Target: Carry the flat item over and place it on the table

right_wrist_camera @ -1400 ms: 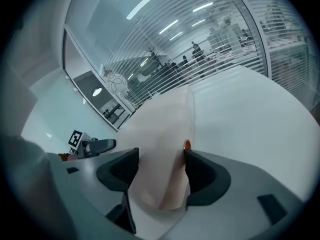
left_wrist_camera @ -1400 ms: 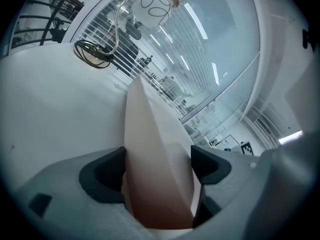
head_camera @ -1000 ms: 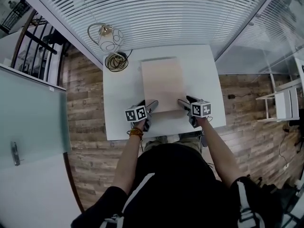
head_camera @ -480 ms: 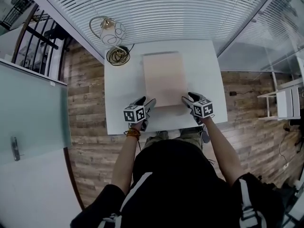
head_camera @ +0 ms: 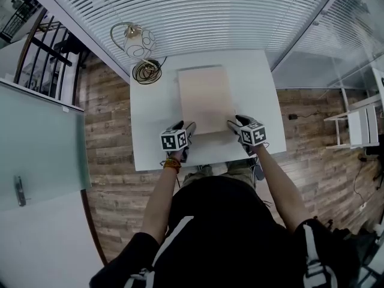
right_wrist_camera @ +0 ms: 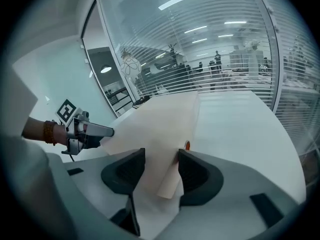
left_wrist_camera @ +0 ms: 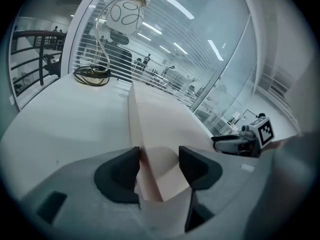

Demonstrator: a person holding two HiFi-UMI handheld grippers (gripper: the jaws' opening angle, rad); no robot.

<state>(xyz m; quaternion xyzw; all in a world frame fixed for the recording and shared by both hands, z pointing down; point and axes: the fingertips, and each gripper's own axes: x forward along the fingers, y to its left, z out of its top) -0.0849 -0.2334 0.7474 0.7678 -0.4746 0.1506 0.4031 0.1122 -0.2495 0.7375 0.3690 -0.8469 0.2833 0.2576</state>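
Flat item (head_camera: pixel 205 98) lay on table (head_camera: pixel 153 125), centred; lamp (head_camera: pixel 138 41) and cable coil (head_camera: pixel 146 72) sat at far-left corner.

The flat panel (head_camera: pixel 205 98) is a plain pale peach against the white tabletop (head_camera: pixel 153 131). My left gripper (head_camera: pixel 189 128) and right gripper (head_camera: pixel 231 125) are grey with black pads, each carrying a cube of black-and-white square markers. The floor (head_camera: pixel 108 137) is brown wood planking. The lamp (head_camera: pixel 139 41) has a white globe with thin black ovals, and my wristband (head_camera: pixel 171 165) is orange.

Near corners of the flat board (head_camera: pixel 206 98) (head view) hidden under the left gripper (head_camera: pixel 189 127) and right gripper (head_camera: pixel 231 125)
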